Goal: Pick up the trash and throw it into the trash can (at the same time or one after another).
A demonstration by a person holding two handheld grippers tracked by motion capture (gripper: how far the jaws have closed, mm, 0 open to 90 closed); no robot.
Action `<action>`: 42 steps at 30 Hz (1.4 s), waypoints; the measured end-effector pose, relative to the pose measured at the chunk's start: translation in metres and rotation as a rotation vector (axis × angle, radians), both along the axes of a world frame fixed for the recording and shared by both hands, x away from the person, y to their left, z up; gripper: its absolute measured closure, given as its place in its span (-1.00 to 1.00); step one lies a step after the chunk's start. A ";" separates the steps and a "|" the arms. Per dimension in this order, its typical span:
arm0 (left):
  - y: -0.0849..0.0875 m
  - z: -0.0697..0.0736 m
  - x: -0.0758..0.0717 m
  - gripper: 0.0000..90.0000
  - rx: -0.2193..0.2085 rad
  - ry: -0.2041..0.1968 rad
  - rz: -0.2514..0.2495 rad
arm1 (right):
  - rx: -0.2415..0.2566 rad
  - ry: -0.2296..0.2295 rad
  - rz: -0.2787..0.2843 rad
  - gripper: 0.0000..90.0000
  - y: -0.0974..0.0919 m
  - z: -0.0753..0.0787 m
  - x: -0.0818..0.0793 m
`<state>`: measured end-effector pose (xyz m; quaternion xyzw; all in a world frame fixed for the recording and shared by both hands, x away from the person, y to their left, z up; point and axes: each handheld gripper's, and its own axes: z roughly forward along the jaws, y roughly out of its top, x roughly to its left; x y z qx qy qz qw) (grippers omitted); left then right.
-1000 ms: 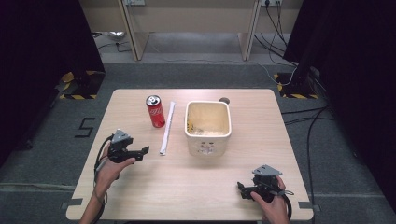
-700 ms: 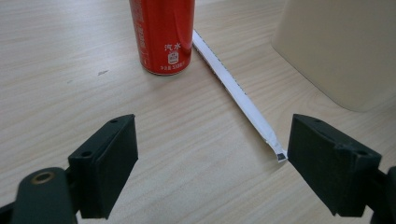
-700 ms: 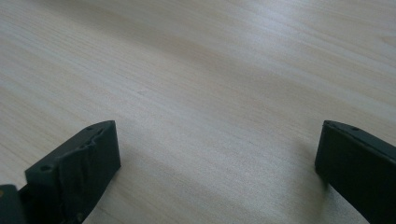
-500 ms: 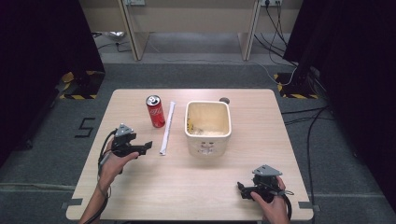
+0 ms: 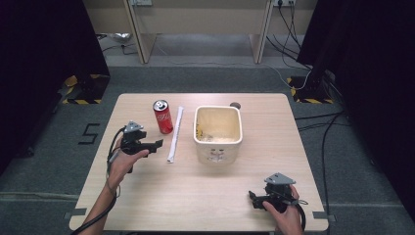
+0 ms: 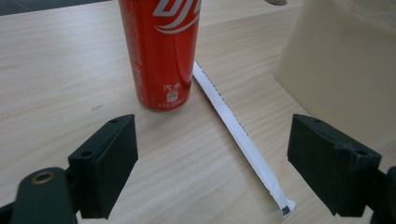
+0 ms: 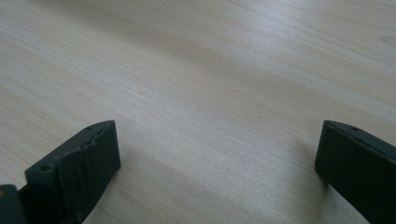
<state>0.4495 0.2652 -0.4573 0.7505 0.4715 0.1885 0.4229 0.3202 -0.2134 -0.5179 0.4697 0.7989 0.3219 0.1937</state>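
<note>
Red can (image 6: 161,51), white straw (image 6: 243,135), cream tub (image 5: 219,128)

A soda can (image 5: 163,116) is stood on the table (image 5: 147,196), just left of a wrapped straw (image 5: 174,134). A square tub (image 5: 218,133) is set right of the straw.

The long white paper-wrapped straw (image 5: 174,134) lies flat on the worktop (image 5: 147,196), just beside the upright red can (image 5: 163,117).

A red can (image 6: 161,51) stood just beyond the left gripper (image 6: 212,172), toward its left jaw. Near the can's base, small white Chinese characters read "汽水" above a small white emblem. Large white lettering higher up was cut off and unreadable. On the floor (image 5: 58,147) left of the tabletop (image 5: 195,186), a black "5" (image 5: 89,133) was marked.
</note>
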 end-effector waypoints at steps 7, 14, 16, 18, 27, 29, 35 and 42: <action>-0.001 0.007 0.013 -0.65 0.013 -0.012 0.020 | 0.000 0.000 0.000 -0.99 0.000 0.000 0.000; -0.004 0.016 0.027 -0.65 0.022 -0.018 0.029 | -0.001 0.000 0.000 -0.99 0.000 0.000 0.000; -0.006 0.017 0.031 -0.65 0.031 -0.019 0.028 | -0.001 0.000 0.000 -0.99 0.000 0.000 0.000; -0.007 0.017 0.034 -0.65 0.031 -0.019 0.030 | 0.000 -0.001 0.000 -0.99 0.000 0.000 0.000; -0.010 0.018 0.045 -0.65 0.029 -0.021 0.047 | 0.000 -0.002 0.000 -0.99 0.000 0.000 0.000; -0.011 0.019 0.049 -0.65 0.025 -0.023 0.050 | 0.000 -0.002 0.000 -0.99 0.000 0.000 0.000; -0.013 0.021 0.057 -0.64 0.028 -0.026 0.060 | -0.001 -0.001 0.000 -0.99 0.000 0.000 0.000; -0.017 0.024 0.065 -0.64 0.031 -0.032 0.066 | 0.000 -0.002 0.001 -0.99 0.000 0.000 0.000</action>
